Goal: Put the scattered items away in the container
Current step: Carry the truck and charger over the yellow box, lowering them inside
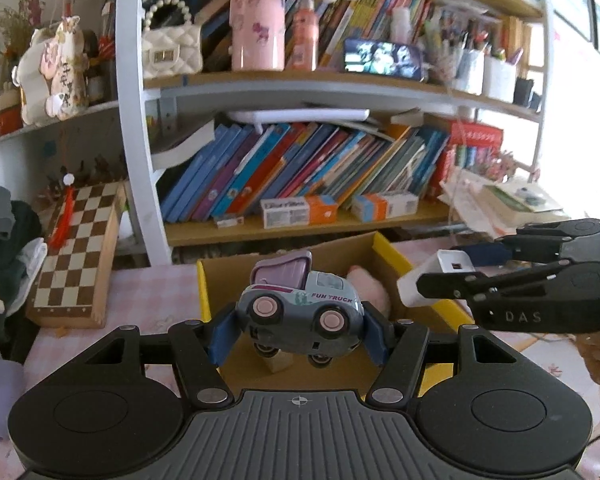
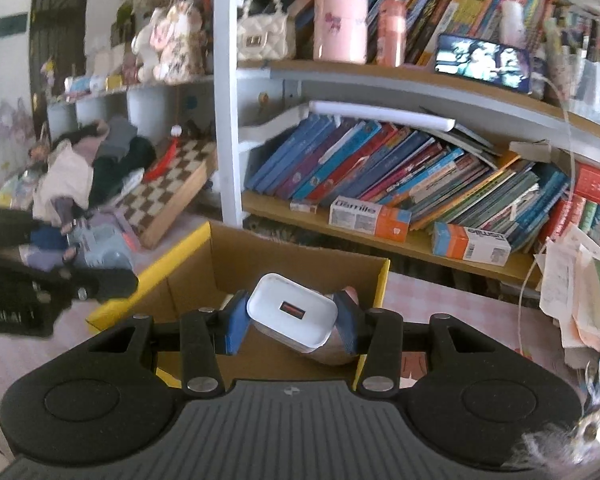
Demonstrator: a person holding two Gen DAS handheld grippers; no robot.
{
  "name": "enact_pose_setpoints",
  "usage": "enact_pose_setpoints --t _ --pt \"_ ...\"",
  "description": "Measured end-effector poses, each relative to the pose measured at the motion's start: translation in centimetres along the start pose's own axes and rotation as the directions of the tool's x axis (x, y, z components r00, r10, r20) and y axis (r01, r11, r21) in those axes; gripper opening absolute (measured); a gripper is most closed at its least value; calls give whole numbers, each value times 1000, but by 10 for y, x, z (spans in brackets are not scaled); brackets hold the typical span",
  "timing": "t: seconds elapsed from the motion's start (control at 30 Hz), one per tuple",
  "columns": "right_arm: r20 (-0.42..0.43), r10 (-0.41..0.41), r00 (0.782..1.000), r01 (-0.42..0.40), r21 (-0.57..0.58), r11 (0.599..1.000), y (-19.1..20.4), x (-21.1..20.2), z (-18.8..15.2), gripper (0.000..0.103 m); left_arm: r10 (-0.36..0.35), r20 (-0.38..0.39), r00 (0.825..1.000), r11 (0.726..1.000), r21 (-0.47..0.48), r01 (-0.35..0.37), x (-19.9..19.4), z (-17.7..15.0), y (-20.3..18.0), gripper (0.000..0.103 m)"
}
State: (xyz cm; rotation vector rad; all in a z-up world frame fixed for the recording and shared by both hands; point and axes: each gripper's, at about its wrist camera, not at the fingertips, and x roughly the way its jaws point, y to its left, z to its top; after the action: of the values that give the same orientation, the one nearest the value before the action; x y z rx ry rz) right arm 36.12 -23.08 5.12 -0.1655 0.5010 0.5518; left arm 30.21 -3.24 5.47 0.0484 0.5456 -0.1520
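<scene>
Left gripper [image 1: 298,330] clamped on the toy truck [image 1: 300,312], right gripper [image 2: 294,316] clamped on the white charger [image 2: 292,312]; both hover over the open cardboard box [image 2: 300,356], directly beneath the jaws; each load just needs releasing.

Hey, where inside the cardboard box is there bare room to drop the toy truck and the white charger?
Inside the cardboard box, the brown floor near the left wall, beneath the toy truck, looks bare. The far right corner is crowded by a pink plush. A small wooden block sits on the near floor. The white charger hangs above the middle.
</scene>
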Motion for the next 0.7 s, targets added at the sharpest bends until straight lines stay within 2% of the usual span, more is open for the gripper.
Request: enact_pose_setpoints --t 0.27,0.57,0.7 --pt "-100 71 992 -78 -66 995 -13 39 -10 43 27 -98 995 999 35 -24 37 3 -8 63" --pt "-185 88 979 -111 -116 987 -14 72 -18 43 29 -197 980 997 82 -13 75 2 -22 63" --pt "-224 110 968 -142 -130 981 -16 83 -20 43 25 -238 971 997 73 -7 92 2 -20 63"
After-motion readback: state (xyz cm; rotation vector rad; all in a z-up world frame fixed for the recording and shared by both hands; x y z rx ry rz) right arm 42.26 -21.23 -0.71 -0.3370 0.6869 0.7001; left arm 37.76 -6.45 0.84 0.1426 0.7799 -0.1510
